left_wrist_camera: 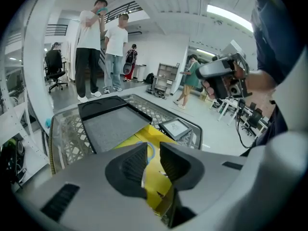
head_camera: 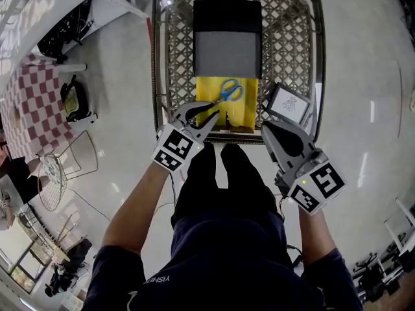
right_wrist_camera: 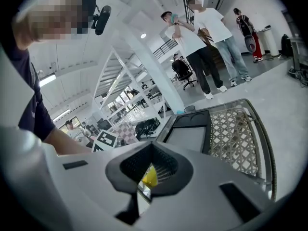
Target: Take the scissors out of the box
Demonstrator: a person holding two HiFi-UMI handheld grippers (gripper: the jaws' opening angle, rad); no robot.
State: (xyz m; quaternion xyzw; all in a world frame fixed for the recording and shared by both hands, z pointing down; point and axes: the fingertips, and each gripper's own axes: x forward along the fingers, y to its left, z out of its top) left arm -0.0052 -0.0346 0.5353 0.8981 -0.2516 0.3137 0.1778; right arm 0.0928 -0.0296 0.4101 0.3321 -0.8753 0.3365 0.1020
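Blue-handled scissors (head_camera: 228, 91) lie on a yellow card (head_camera: 240, 111) at the near end of a wire mesh basket (head_camera: 295, 37). A black box with a grey top (head_camera: 227, 37) fills the basket's far half. My left gripper (head_camera: 213, 111) is open, its fingertips over the card's near left corner, just short of the handles. In the left gripper view the blue handle loop (left_wrist_camera: 153, 153) shows through the gap of the left gripper (left_wrist_camera: 154, 147), untouched. My right gripper (head_camera: 268, 128) hovers shut at the basket's near right rim; the right gripper (right_wrist_camera: 151, 151) holds nothing.
A small framed white card (head_camera: 288, 103) leans in the basket's near right corner. A checked table (head_camera: 32, 102) and a wire stand (head_camera: 61, 170) are off to the left. People (left_wrist_camera: 101, 47) stand beyond the basket.
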